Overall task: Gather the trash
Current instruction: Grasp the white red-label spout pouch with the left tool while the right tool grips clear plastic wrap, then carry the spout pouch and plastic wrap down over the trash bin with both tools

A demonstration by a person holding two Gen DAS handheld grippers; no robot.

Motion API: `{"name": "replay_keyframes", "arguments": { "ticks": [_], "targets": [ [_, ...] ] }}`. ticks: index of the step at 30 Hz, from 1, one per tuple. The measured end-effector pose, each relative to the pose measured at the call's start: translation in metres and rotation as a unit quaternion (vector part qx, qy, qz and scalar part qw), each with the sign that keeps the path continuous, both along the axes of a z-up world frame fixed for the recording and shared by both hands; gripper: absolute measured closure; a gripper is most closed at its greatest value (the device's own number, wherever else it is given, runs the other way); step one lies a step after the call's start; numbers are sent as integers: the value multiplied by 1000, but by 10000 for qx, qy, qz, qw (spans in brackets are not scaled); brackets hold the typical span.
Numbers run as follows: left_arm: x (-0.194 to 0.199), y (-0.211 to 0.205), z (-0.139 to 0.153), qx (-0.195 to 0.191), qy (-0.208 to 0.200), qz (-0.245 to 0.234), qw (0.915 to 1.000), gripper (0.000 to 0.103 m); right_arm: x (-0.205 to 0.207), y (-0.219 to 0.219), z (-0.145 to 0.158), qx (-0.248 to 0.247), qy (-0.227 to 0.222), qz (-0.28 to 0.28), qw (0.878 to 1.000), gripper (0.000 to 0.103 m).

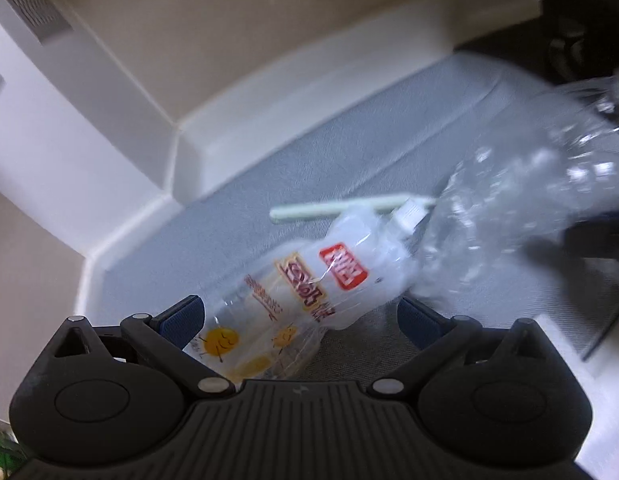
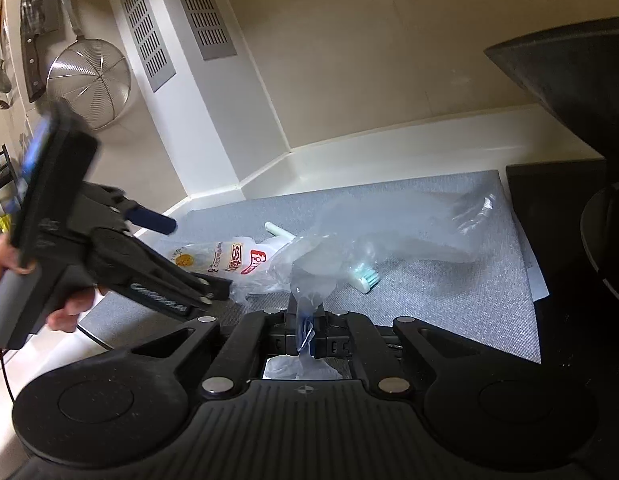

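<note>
A clear printed snack wrapper (image 1: 305, 296) with red and yellow print lies on the grey mat (image 1: 309, 152), its near end between my left gripper's (image 1: 301, 320) open blue-padded fingers. My right gripper (image 2: 305, 320) is shut on the edge of a clear plastic bag (image 2: 389, 224) that billows over the mat; the bag shows at right in the left wrist view (image 1: 529, 184). A white toothbrush (image 2: 363, 278) with a teal head lies under the bag, its handle (image 1: 333, 208) beyond the wrapper. The wrapper (image 2: 225, 258) and left gripper (image 2: 181, 252) also show in the right wrist view.
A white raised ledge (image 1: 269, 92) borders the mat at the back. A black object (image 2: 569, 92) stands at the right. A strainer (image 2: 89, 80) and knife (image 2: 31, 52) hang on the wall at left.
</note>
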State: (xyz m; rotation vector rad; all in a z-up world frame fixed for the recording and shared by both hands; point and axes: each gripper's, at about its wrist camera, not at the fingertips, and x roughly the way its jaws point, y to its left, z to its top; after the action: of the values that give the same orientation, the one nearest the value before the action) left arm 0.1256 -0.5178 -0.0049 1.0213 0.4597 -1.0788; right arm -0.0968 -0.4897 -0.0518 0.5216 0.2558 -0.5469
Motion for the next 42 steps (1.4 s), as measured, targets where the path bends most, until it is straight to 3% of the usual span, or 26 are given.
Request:
{"name": "replay_keyframes", "arguments": {
  "ticks": [3,6,8,9,10,18,24,30,42],
  "targets": [
    [18,-5,-7,11,504,339,9982,0,1,0,0,27,3,-1,10000,100],
    [36,-2,-10,-155,1094,878,9900,3,2,0,0,33,0,-5,10000,100],
    [35,4,-9,-401,1025,921,9896,32,2,0,0,28,3,-13,10000,100],
    [32,6,-8,-437,904,898,9909,70,2,1,0,21,0,-12,10000,100],
    [30,8,-9,-479,727,1034,9908,86,2,1,0,14,-1,-8,10000,100],
    [10,64,8,-1140,614,1721,9765,93,-2,6,1,-149,-117,3,9998,100],
    [-24,132,33,-1672,612,2320,9563,94,-6,16,6,-521,-267,95,9982,100],
    [-53,198,51,-1885,638,2772,9400,93,-7,20,9,-646,-316,138,9973,100],
    [-100,289,75,-2205,641,3492,9085,93,-6,21,10,-688,-338,184,9969,100]
  ]
}}
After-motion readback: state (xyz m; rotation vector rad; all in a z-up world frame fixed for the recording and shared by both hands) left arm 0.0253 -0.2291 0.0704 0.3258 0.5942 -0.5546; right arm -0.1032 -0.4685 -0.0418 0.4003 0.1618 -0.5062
